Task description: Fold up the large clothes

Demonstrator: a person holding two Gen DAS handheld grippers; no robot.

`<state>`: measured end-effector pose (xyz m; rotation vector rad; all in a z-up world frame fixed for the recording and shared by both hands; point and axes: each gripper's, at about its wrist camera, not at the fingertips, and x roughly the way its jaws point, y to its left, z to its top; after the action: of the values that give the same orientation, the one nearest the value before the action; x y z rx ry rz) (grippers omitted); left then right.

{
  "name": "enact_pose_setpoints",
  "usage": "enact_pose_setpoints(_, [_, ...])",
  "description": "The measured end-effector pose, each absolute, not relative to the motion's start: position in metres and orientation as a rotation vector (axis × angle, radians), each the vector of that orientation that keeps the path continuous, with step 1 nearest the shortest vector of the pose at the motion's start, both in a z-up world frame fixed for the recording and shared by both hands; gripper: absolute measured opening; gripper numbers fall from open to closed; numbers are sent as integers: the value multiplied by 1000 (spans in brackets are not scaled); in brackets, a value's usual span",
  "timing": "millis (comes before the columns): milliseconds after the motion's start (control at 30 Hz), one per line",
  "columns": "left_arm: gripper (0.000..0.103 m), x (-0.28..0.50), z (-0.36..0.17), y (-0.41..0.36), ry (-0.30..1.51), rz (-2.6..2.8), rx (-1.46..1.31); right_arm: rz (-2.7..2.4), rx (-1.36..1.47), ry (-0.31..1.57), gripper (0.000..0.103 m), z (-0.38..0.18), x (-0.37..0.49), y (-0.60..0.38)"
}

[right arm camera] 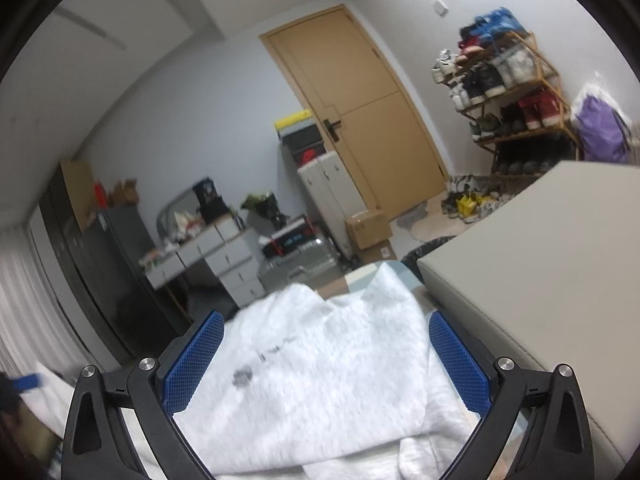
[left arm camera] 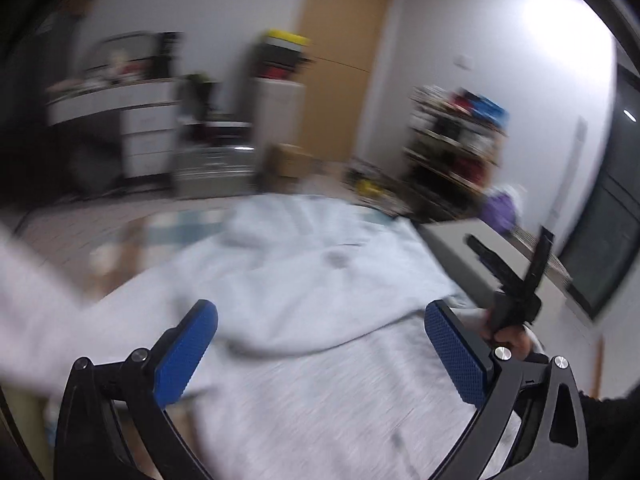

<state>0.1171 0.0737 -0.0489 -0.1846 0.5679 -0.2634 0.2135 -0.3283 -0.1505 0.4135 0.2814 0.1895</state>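
Note:
A large light grey garment [left arm camera: 304, 300] with a small dark print lies spread out and rumpled below both grippers; it also shows in the right wrist view [right arm camera: 320, 376]. My left gripper [left arm camera: 320, 316] is open and empty above it, with its blue pads [left arm camera: 184, 356] wide apart. My right gripper [right arm camera: 326, 328] is open and empty above the garment's near part. The right gripper also shows in the left wrist view [left arm camera: 512, 292], held by a hand at the garment's right edge. The left wrist view is blurred.
A grey sofa or box edge [right arm camera: 540, 264] runs along the right of the garment. Beyond stand a wooden door [right arm camera: 360, 112], a shoe rack [right arm camera: 508, 92], a purple bag [right arm camera: 600, 128], a desk with drawers [right arm camera: 216, 252], suitcases and a cardboard box [right arm camera: 368, 228].

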Motion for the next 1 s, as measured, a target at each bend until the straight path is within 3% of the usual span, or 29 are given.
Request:
enact_pose_setpoints(133, [101, 59, -62, 143, 515, -8, -320, 206, 294, 339, 103, -138, 206, -297])
enact_pose_setpoints(300, [101, 45, -70, 190, 493, 174, -403, 309, 219, 385, 103, -112, 165, -248])
enact_pose_setpoints(500, [101, 73, -50, 231, 491, 267, -367, 449, 171, 445, 103, -99, 117, -191])
enact_pose_setpoints(600, [101, 88, -45, 267, 463, 317, -476, 488, 198, 466, 103, -100, 106, -180])
enact_pose_setpoints(800, [100, 128, -79, 309, 575, 216, -674, 521, 213, 467, 103, -103, 88, -164])
enact_pose_setpoints(900, [92, 137, -93, 318, 568, 254, -779, 521, 212, 460, 103, -104, 84, -156])
enact_pose_setpoints(967, [48, 138, -106, 322, 599, 333, -804, 531, 218, 461, 103, -103, 80, -154])
enact_pose_setpoints(1000, [38, 139, -111, 322, 601, 370, -792, 535, 220, 465, 103, -104, 80, -152])
